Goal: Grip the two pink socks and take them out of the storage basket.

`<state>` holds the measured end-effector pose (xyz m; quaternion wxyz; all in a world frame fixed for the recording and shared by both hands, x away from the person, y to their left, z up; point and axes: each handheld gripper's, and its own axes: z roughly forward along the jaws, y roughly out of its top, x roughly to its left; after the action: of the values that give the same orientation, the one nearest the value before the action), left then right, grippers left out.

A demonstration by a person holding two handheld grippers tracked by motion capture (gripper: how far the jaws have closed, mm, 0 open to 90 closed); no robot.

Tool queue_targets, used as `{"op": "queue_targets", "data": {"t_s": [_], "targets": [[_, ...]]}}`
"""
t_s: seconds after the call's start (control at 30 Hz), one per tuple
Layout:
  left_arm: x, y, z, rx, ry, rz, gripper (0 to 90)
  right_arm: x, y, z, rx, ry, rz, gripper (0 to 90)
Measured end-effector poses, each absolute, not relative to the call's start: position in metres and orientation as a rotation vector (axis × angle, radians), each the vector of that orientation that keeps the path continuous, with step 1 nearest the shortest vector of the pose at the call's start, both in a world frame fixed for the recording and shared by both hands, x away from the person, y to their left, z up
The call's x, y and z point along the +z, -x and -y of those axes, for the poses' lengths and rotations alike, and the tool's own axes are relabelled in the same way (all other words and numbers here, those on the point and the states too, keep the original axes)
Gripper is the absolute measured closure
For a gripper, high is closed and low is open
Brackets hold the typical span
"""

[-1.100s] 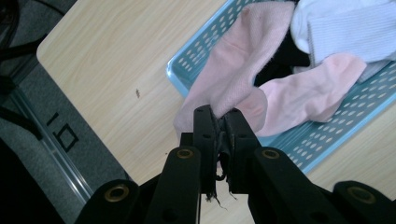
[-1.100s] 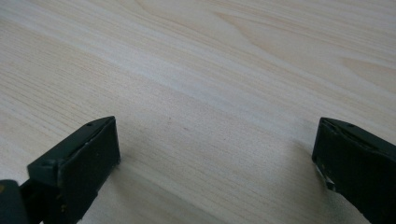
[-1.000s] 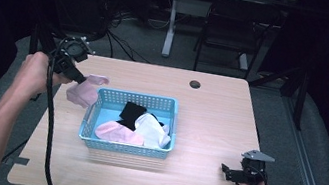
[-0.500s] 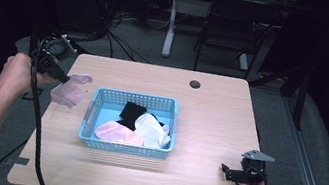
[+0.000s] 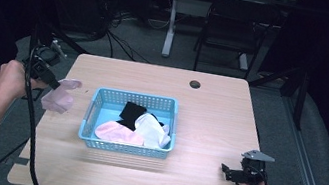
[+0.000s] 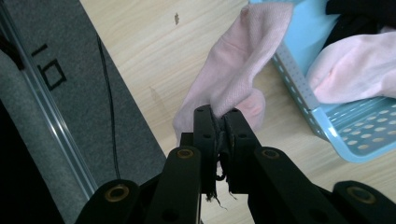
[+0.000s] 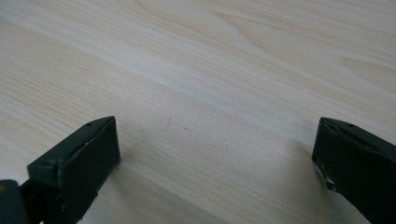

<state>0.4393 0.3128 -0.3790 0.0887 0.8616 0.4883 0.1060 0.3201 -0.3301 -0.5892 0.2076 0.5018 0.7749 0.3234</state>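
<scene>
My left gripper (image 5: 54, 84) (image 6: 217, 122) is shut on a pale pink sock (image 5: 61, 97) (image 6: 233, 79), which hangs over the table's left edge, just left of the blue basket (image 5: 94, 106) (image 6: 327, 126). Inside the basket lie a pink sock (image 5: 117, 133) (image 6: 355, 65), a white sock (image 5: 152, 128) and a black one (image 5: 133, 112). My right gripper (image 5: 226, 172) (image 7: 215, 163) stands open low over bare wood near the table's front right corner, nothing between its jaws.
A dark cable hole (image 5: 195, 84) sits near the table's far edge. A black chair (image 5: 226, 27) and a second table's leg (image 5: 171, 22) stand behind. Grey floor with a metal rail (image 6: 42, 121) runs beside the left edge.
The left hand has drawn the pink sock leftward, away from the basket toward the table's left edge. The right gripper has stayed put.
</scene>
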Motion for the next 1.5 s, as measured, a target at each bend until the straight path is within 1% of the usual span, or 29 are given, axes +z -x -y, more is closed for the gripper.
{"op": "queue_targets", "data": {"t_s": [0.27,0.53,0.57,0.63,0.8,0.87,1.13,1.23,1.33,1.47,1.5], "targets": [[-0.401,-0.443,-0.318,0.282,-2.563,-1.513,85.1,-0.589,-0.320,0.330,0.902,-1.396,-2.161,0.3],[-0.436,-0.452,-0.324,0.203,-2.540,-1.587,85.1,-0.589,-0.320,0.330,0.898,-1.397,-2.160,0.3],[-0.436,-0.452,-0.324,0.203,-2.540,-1.587,85.2,-0.589,-0.320,0.330,0.902,-1.396,-2.160,0.3],[-0.447,-0.454,-0.325,0.152,-2.515,-1.608,85.1,-0.589,-0.320,0.330,0.902,-1.395,-2.161,0.4],[-0.462,-0.457,-0.324,0.139,-2.518,-1.616,85.2,-0.589,-0.320,0.330,0.898,-1.397,-2.160,0.4],[-0.466,-0.458,-0.324,0.113,-2.498,-1.623,85.1,-0.589,-0.320,0.330,0.901,-1.397,-2.161,0.4],[-0.478,-0.461,-0.321,0.106,-2.502,-1.627,84.9,-0.589,-0.320,0.330,0.901,-1.397,-2.160,0.3],[-0.487,-0.463,-0.321,0.081,-2.485,-1.644,84.3,-0.589,-0.320,0.330,0.901,-1.397,-2.160,0.4],[-0.490,-0.464,-0.322,0.088,-2.468,-1.647,83.7,-0.589,-0.320,0.330,0.901,-1.397,-2.159,0.4],[-0.491,-0.465,-0.320,0.077,-2.457,-1.653,81.0,-0.589,-0.320,0.330,0.900,-1.397,-2.159,0.4],[-0.491,-0.465,-0.320,0.077,-2.457,-1.653,78.7,-0.589,-0.320,0.330,0.900,-1.397,-2.159,0.4]]}}
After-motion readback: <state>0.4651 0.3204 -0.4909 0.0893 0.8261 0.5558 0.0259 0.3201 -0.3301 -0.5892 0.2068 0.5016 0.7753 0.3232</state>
